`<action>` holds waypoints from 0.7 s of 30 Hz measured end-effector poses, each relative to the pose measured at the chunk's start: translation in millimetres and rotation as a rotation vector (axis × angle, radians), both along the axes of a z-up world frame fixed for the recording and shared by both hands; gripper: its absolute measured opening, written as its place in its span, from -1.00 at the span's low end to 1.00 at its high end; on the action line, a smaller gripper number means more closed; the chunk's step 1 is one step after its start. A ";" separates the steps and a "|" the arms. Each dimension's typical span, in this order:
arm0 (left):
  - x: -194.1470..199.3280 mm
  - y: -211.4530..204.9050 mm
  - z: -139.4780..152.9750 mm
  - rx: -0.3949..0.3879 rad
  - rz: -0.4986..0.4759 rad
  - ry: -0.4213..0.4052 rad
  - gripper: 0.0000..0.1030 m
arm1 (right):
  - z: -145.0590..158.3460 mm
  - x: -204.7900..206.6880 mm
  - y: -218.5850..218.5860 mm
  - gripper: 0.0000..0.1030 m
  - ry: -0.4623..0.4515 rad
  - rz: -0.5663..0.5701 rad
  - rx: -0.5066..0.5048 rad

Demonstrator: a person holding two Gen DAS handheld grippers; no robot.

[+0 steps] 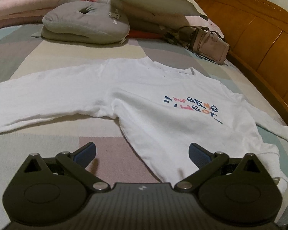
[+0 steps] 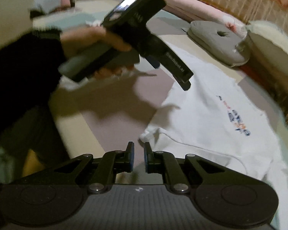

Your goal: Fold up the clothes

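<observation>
A white long-sleeved shirt (image 1: pixel 153 99) with a coloured letter print lies spread face up on the bed, one sleeve stretched far left. My left gripper (image 1: pixel 142 151) hovers open and wide over the shirt's near hem edge, with nothing between its fingers. In the right wrist view the shirt (image 2: pixel 205 115) fills the right side. My right gripper (image 2: pixel 139 158) is all but shut, a thin gap between its pads and nothing in it, just short of a bunched white corner (image 2: pixel 146 135). A hand holds the left gripper (image 2: pixel 170 72) above the shirt's far edge.
A patchwork bedsheet (image 1: pixel 48 143) covers the bed. A grey cushion (image 1: pixel 86 23), larger pillows (image 1: pixel 153 5) and a pink handbag (image 1: pixel 207 44) lie beyond the shirt. A wooden bed frame (image 1: pixel 259 38) runs along the right. The person's dark sleeve (image 2: pixel 25 67) fills the left of the right wrist view.
</observation>
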State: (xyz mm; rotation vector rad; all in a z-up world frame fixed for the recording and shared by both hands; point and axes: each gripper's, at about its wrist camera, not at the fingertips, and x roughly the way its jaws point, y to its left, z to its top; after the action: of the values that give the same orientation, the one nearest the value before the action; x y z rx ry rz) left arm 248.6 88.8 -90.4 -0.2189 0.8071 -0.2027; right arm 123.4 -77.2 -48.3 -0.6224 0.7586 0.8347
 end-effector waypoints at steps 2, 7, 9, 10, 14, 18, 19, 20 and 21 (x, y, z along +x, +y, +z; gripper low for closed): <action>-4.0 -1.5 0.1 -0.003 -0.021 0.001 0.99 | -7.2 0.1 2.7 -0.71 -0.019 -0.022 -0.030; -26.0 -17.0 1.8 0.034 -0.099 -0.049 0.99 | -27.2 2.7 -8.0 -0.20 -0.027 -0.167 -0.028; -36.5 -24.0 1.9 0.038 -0.134 -0.082 0.99 | -33.5 -2.8 -19.8 0.04 -0.023 -0.237 0.012; -41.8 -27.4 2.0 0.039 -0.151 -0.099 0.99 | -36.9 -5.8 -25.6 0.12 -0.022 -0.270 0.029; -71.7 -41.4 -2.1 0.105 -0.154 -0.123 0.99 | -52.0 -17.9 -49.4 0.35 -0.019 -0.366 0.085; -102.1 -49.5 -2.2 0.178 -0.194 -0.146 0.99 | -60.9 -21.0 -74.9 0.77 0.027 -0.435 0.184; -102.8 -53.8 -2.7 0.201 -0.205 -0.151 0.99 | -64.0 -20.5 -80.8 0.84 0.039 -0.452 0.216; -103.5 -58.0 -3.2 0.224 -0.215 -0.157 0.99 | -66.4 -21.6 -85.5 0.88 0.040 -0.455 0.243; -104.3 -62.3 -3.7 0.248 -0.226 -0.162 0.99 | -68.4 -23.6 -88.7 0.97 0.034 -0.450 0.258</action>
State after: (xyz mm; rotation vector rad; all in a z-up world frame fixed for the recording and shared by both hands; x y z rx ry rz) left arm 144.3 26.4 -94.1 0.1218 0.6869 -0.3258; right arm 99.8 -165.8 -116.7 -0.1937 0.7689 0.5155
